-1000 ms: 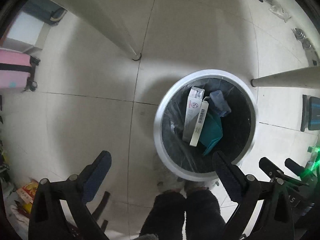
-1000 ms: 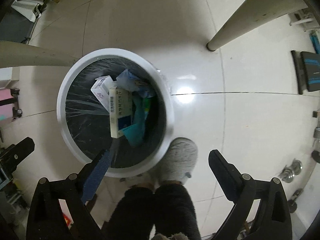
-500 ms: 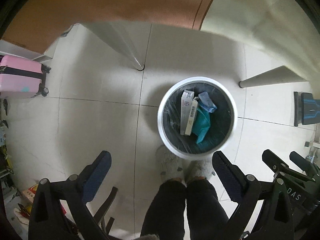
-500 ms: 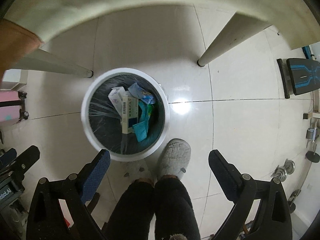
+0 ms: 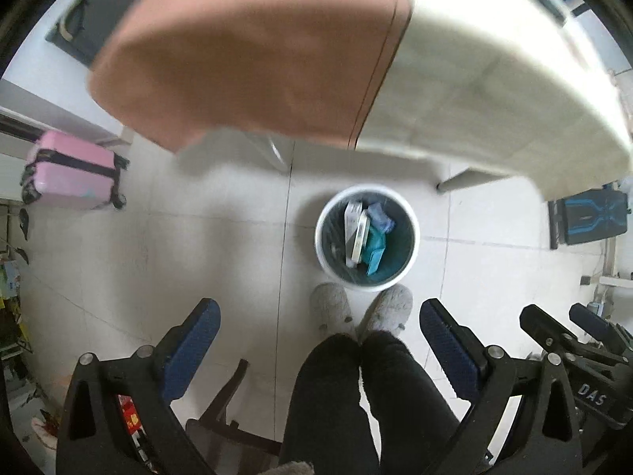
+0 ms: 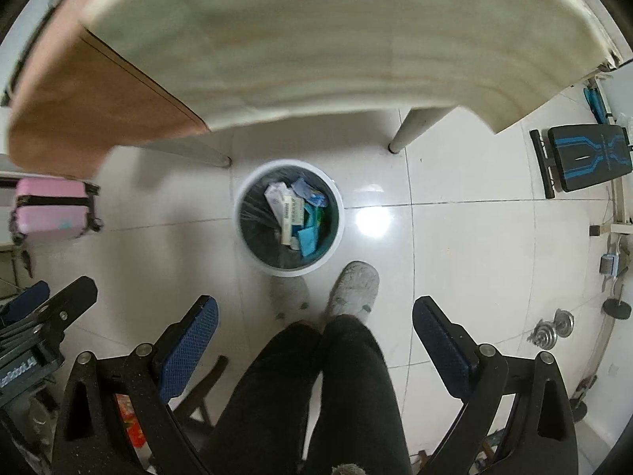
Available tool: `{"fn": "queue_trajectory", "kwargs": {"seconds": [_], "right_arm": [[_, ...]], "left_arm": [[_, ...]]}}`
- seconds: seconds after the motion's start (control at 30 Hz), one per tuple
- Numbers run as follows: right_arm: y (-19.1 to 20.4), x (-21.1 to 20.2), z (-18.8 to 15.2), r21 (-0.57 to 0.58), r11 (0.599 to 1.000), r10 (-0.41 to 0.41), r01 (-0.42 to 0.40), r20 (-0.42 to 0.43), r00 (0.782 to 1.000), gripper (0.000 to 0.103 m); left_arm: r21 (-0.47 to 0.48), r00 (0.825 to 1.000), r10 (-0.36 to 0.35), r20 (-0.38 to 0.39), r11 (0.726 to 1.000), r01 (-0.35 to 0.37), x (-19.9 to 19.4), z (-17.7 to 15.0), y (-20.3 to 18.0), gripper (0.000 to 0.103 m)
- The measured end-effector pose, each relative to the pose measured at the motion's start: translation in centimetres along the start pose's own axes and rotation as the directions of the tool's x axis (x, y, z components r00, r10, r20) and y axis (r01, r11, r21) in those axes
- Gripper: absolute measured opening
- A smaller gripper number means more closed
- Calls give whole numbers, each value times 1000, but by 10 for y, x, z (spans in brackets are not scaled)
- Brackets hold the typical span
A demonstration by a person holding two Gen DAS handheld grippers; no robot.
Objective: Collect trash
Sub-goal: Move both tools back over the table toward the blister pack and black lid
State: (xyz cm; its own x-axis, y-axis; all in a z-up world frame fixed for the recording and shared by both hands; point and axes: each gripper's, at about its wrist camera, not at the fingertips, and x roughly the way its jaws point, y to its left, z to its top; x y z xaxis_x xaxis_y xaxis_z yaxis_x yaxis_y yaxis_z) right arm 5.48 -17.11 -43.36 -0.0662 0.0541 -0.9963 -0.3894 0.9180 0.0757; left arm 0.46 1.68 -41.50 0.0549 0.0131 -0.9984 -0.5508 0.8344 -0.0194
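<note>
Left wrist: trash bin [image 5: 411,213] beyond gaping left tool [image 5: 318,326].

The trash bin [image 5: 366,237] is set on the floor [image 5: 158,261] just before the worktop [image 5: 474,79] edge, between two worktop legs. Cartons [image 6: 288,213] are held inside it. Two slippered feet [image 5: 331,308] are placed just beside its near rim. A suitcase [image 5: 71,170] is stood well to the left.

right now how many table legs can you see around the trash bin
2: one table leg behind-right of the trash bin, one behind-left. Others may be hidden by the tabletop.
</note>
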Motion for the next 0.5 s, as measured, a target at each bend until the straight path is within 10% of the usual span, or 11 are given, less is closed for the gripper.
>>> {"fn": "queue_trajectory", "kwargs": {"seconds": [0.3, 0.5], "right_arm": [[-33, -135, 54, 128, 985, 94, -114, 151, 984, 100], [-64, -165, 147, 140, 985, 71, -102, 210, 975, 100]], "left_arm": [[53, 977, 35, 208, 997, -47, -97, 61, -28, 103], [38, 960, 117, 253, 991, -131, -106, 131, -53, 103]]}}
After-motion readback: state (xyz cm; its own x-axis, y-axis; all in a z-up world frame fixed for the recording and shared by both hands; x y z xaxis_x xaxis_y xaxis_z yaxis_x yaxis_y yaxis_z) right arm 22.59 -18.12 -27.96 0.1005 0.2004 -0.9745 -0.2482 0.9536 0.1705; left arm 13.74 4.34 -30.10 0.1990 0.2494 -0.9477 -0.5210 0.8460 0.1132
